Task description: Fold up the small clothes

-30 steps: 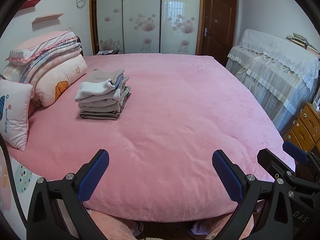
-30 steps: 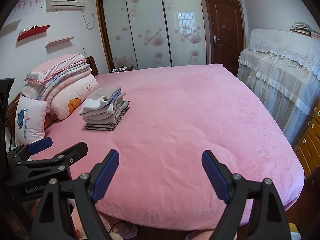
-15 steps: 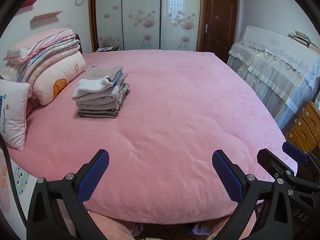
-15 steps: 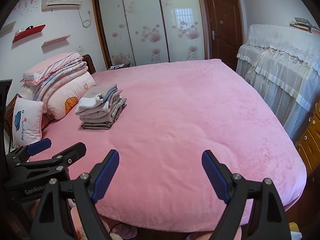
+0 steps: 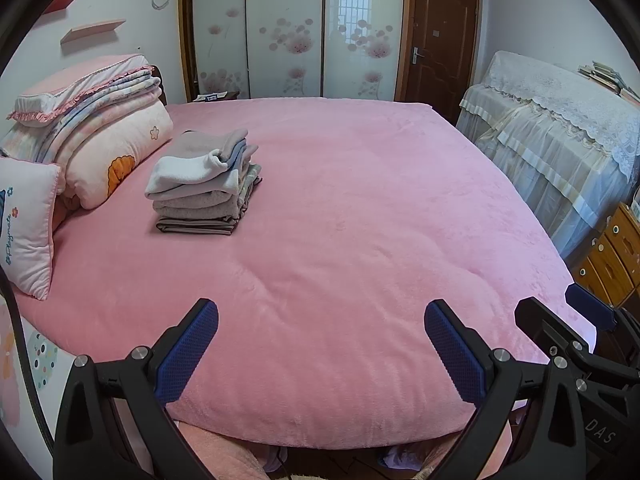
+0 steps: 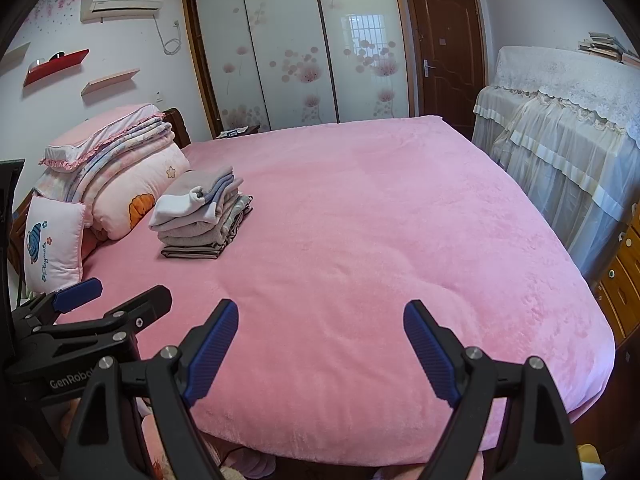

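Observation:
A stack of folded small clothes (image 5: 204,182), grey, white and pale blue, sits on the pink bed (image 5: 360,220) toward its far left; it also shows in the right wrist view (image 6: 200,216). My left gripper (image 5: 320,344) is open and empty, over the bed's near edge. My right gripper (image 6: 320,344) is open and empty, also over the near edge. The right gripper's tip shows at the right in the left wrist view (image 5: 576,320). The left gripper shows at the lower left in the right wrist view (image 6: 100,312). No loose garment lies on the bed.
Folded quilts and pillows (image 5: 92,132) lie at the bed's left side by the headboard. A lace-covered piece of furniture (image 5: 560,128) stands to the right, with a wooden drawer chest (image 5: 612,256) nearer. Wardrobe doors (image 5: 288,32) and a brown door (image 5: 440,40) are behind.
Both views have tilted down slightly, so the bed and clothes stack sit a little higher in frame. Both grippers stay open and empty.

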